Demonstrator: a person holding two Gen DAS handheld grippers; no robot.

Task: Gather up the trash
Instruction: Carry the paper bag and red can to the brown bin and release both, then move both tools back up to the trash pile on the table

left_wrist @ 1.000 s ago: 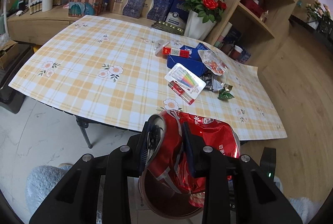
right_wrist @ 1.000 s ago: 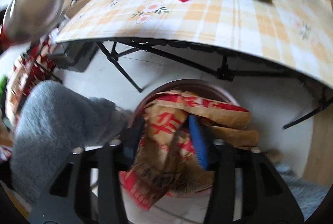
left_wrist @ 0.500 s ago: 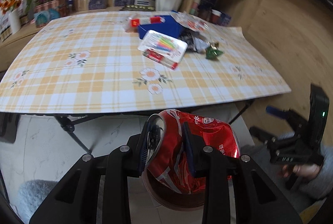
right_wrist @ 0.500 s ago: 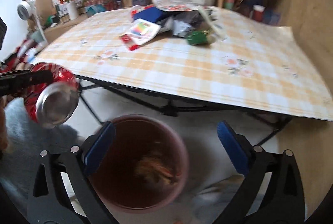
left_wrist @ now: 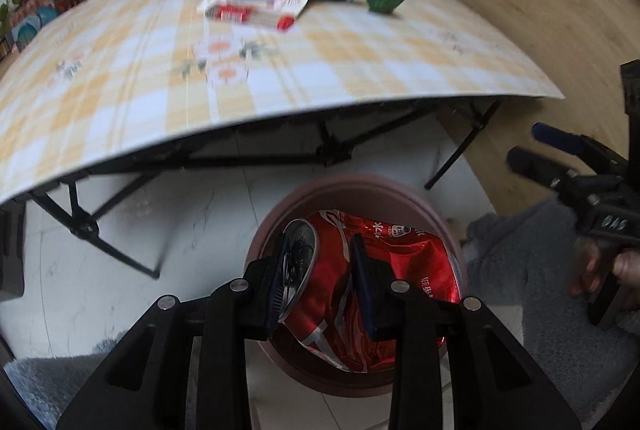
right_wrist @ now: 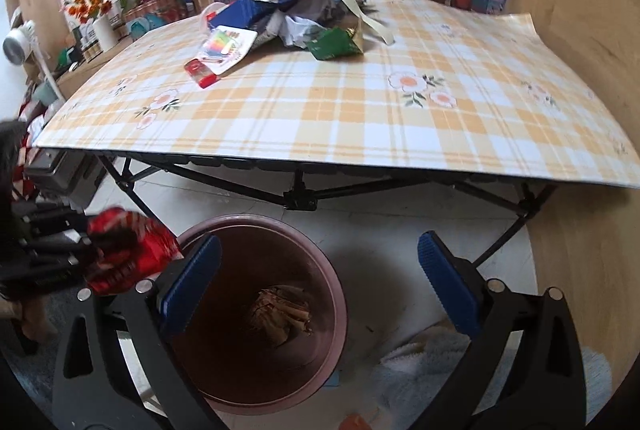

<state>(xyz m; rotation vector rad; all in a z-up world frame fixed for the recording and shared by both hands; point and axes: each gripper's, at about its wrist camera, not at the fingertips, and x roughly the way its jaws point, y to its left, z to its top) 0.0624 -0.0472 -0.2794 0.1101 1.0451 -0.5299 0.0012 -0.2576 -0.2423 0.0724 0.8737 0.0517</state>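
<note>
The left gripper [left_wrist: 320, 270] has its jaws clenched on a crushed red can [left_wrist: 384, 262], held directly above the pink bin [left_wrist: 360, 190] on the floor, near the table [right_wrist: 360, 118]. The right gripper [right_wrist: 320, 286] hovers over the same bin, jaws released and spread wide. Crumpled brown paper [right_wrist: 282, 314] lies at the bin's bottom. More litter [right_wrist: 332, 42] sits on the table's far side.

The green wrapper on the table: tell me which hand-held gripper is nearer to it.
Right, it seems. The right hand-held gripper hangs open over the bin, facing the green wrapper; the left hand-held gripper holds the red can farther left.
</note>
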